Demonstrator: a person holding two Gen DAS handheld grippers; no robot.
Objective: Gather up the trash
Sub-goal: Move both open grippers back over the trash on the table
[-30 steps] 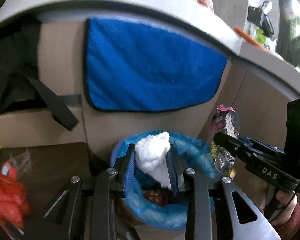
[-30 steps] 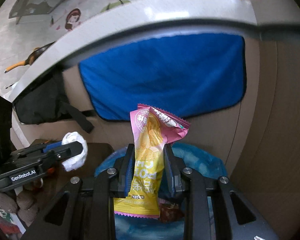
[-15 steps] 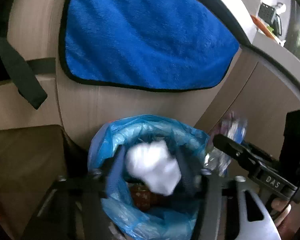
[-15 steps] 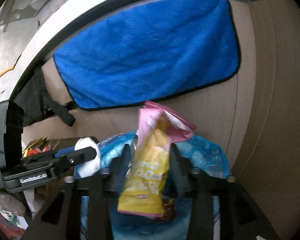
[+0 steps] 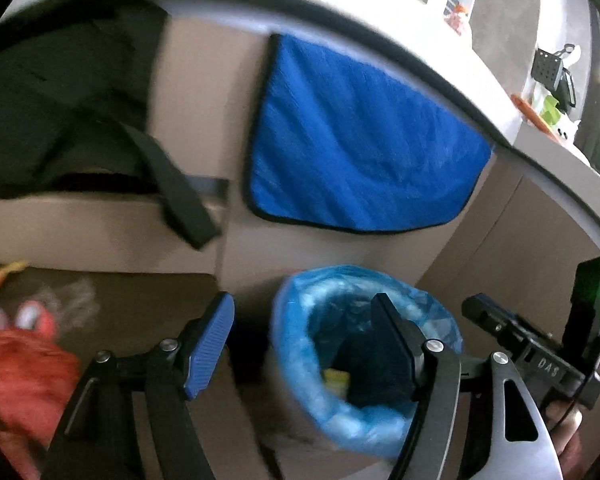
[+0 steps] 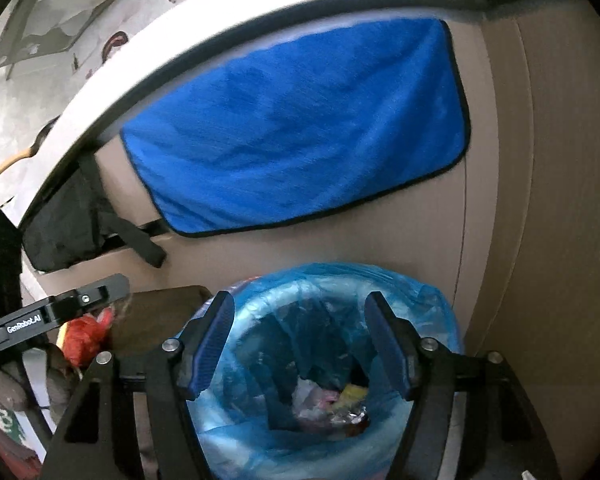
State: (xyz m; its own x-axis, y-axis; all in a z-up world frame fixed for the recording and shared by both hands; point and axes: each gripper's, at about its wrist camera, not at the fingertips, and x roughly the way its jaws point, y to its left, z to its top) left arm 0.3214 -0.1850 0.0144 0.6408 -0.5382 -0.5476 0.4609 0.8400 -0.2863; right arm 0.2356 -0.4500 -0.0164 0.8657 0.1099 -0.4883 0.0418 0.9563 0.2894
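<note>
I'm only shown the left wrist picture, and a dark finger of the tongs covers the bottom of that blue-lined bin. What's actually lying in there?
Observer: The right wrist view looks straight into the bin. A yellow-and-pink wrapper lies at the bottom beside a crumpled white scrap.
Operator: And the other pair of tongs, are they gripping something?
Observer: No. The right tongs hang over the bin's mouth, their jaws opening with nothing between them.

A thin, crinkled, glossy blue plastic bin liner point(image 6: 412, 284) sits below a soft, matt blue cloth point(image 6: 300, 128)
</note>
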